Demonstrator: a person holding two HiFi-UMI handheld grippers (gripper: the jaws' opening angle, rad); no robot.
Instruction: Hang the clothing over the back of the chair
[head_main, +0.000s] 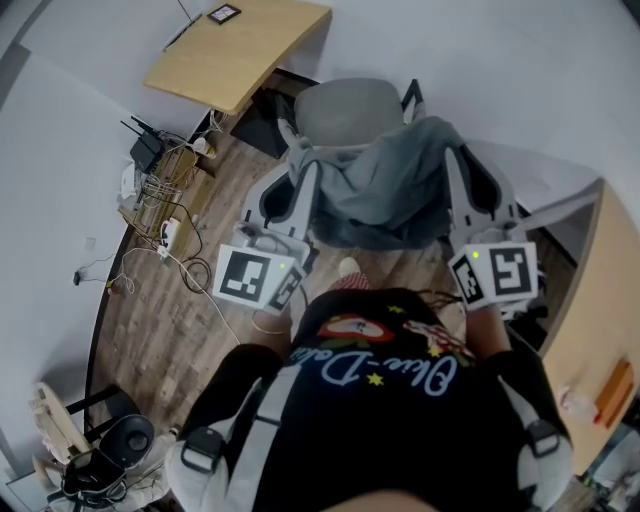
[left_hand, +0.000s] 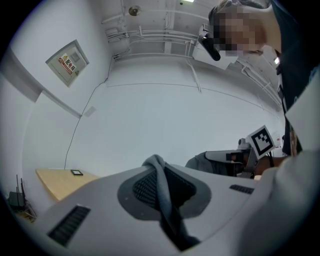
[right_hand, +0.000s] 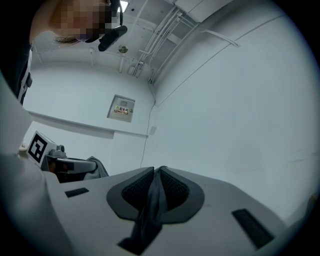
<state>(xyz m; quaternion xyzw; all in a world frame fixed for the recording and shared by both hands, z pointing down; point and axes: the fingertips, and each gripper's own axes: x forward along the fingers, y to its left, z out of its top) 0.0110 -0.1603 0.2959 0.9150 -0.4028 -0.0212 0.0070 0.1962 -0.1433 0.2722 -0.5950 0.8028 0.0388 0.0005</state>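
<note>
Both pairs of jaws squeeze the gray clothing: the left gripper pinches one end and the right gripper pinches the other. The clothing stretches side to side between them. The back of the chair stands just past it, about as near to one hand as the other.

A wood-plank floor runs between plain white walls. A pale wooden tabletop stands at the far side, and a second tabletop at the right edge. A black router and loose cables sit by the left wall. A framed sign hangs high on one wall.
</note>
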